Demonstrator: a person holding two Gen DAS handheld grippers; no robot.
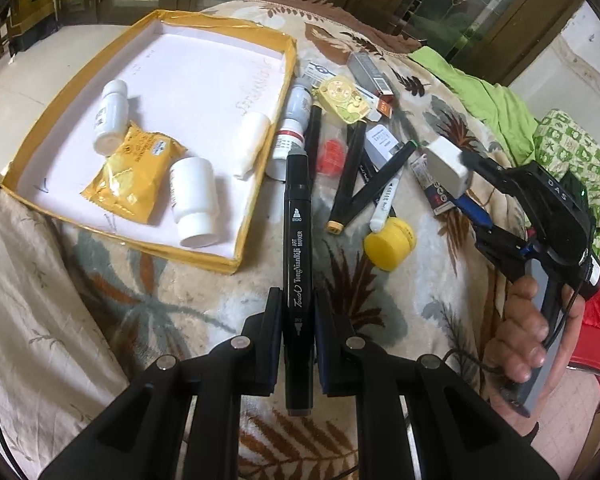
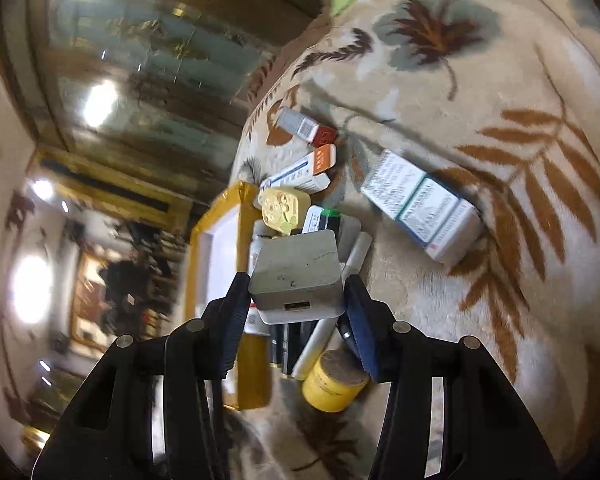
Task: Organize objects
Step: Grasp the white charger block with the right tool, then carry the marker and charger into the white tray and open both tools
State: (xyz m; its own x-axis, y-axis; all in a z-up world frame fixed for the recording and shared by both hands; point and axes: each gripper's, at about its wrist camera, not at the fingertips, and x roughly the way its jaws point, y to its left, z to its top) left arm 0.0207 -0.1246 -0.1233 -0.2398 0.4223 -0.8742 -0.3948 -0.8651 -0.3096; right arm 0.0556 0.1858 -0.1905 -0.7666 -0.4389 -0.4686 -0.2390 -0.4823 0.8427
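Leaf-print blanket (image 1: 160, 300), yellow-rimmed tray (image 1: 260, 184) beside left gripper (image 1: 298, 304) clamping black marker (image 1: 298, 240); right gripper (image 2: 296, 300) pinching white charger (image 2: 296, 276)

Indoor light, moderate, soft and even in the left wrist view. Short soft shadows fall beside the white bottles (image 1: 192, 200) inside the yellow tray (image 1: 224, 28). Mild sheen on the black marker (image 1: 298, 240), lettering sharp. Strong fisheye bend everywhere, dark rounded corners, room lines beyond the tray curve hard. The right wrist view is tilted; the room left of the tray (image 2: 220, 216) is smeared with motion blur, with three blown-out white light patches (image 2: 98, 102) and glare on the glass panels. White charger (image 2: 296, 276) reasonably sharp, the floral blanket (image 2: 500, 160) slightly soft. Claw arms dark, little detail.
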